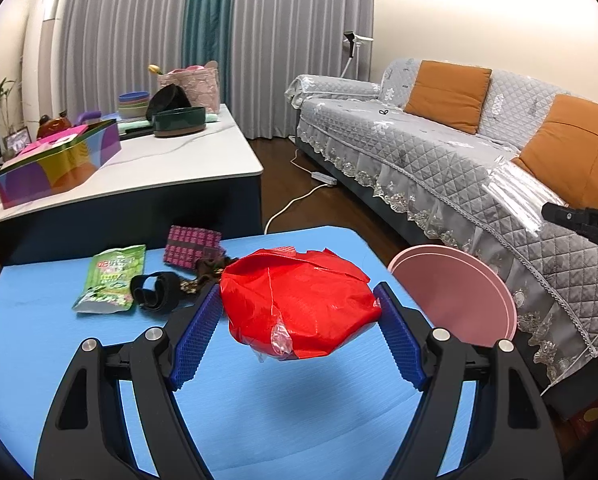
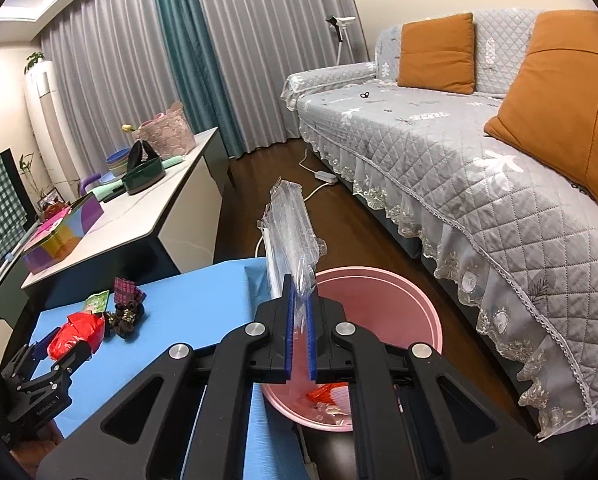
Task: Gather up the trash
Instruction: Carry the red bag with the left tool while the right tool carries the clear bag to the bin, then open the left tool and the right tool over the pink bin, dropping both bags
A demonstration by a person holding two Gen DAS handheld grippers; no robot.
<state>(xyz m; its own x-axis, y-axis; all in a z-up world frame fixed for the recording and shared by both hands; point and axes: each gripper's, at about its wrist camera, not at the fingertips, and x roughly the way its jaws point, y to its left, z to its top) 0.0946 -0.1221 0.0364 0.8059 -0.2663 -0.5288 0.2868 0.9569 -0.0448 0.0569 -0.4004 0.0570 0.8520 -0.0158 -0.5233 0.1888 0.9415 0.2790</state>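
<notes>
Left wrist view shows the left hand-held gripper (image 1: 299, 312) spread fairly wide, its blue ribbed pads pressed against both sides of a crumpled red plastic bag (image 1: 299, 304), which seems lifted clear of the blue table (image 1: 99, 360), probably for carrying to the round pink plastic bin (image 1: 459, 292) just beside the table's right edge. Right wrist view has the right hand-held gripper (image 2: 299, 320) nearly closed, pinching a clear crinkled plastic wrapper (image 2: 291, 232) that stands upright above the bin's mouth, likely so it falls straight in once released; red and pale scraps already lie at the bottom. On the table, well apart from the bin, remain a green snack packet (image 1: 111, 276), a magenta patterned pouch (image 1: 191, 248) and dark fabric bands (image 1: 155, 292). Beyond stand a white-topped counter (image 1: 171, 160), grey curtains and a grey quilted sofa (image 1: 439, 152) with orange cushions
</notes>
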